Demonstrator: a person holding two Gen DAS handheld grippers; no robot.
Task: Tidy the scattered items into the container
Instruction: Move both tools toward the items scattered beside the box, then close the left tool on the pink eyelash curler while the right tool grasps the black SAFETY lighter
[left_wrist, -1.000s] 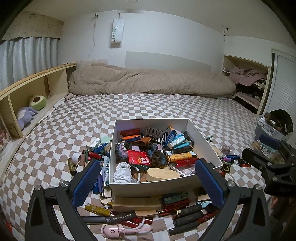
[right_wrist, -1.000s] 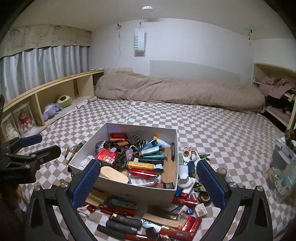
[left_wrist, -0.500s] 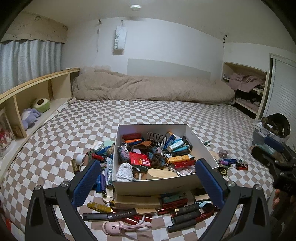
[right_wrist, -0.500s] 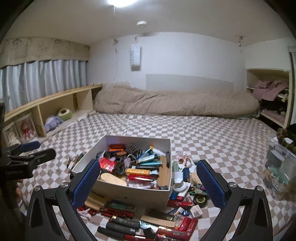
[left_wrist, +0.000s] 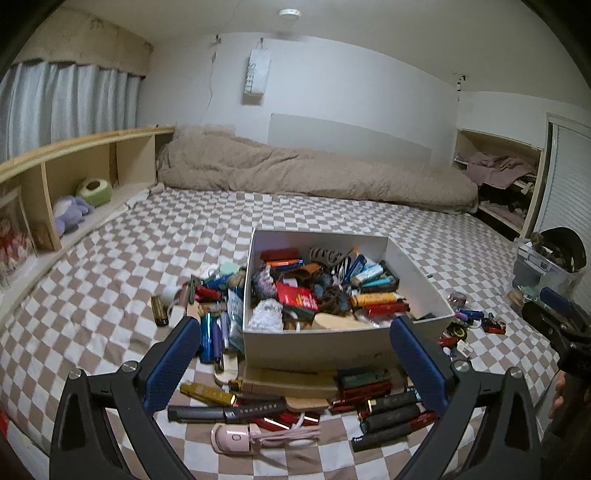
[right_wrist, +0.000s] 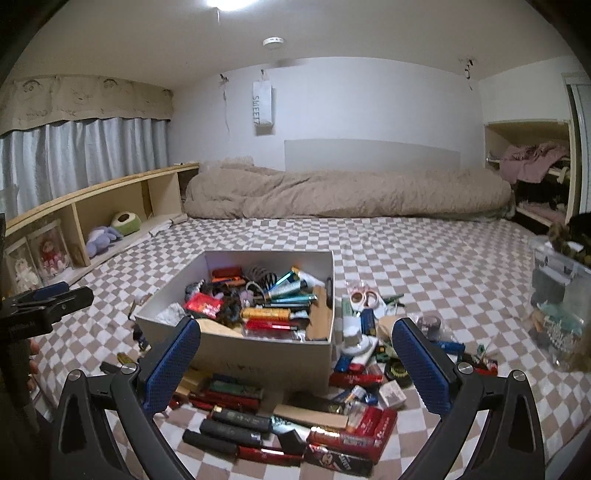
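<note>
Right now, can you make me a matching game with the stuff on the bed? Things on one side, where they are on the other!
Things:
1. pink eyelash curler
2. zebra-striped hair clip
3. purple plush toy
4. beige duvet

Places:
A. in the wooden shelf cubby
B. along the far end of the bed
C. inside the white box
D. on the checkered sheet in front of the box

Pairs: 1-D, 2-C, 3-A, 4-B

Full white box (left_wrist: 343, 341), clutter (left_wrist: 280, 406) around

White box (left_wrist: 343, 343), brown-and-white checked bedspread (left_wrist: 110, 280), beige duvet (left_wrist: 303, 173), seemingly pink curler (left_wrist: 236, 437)
</note>
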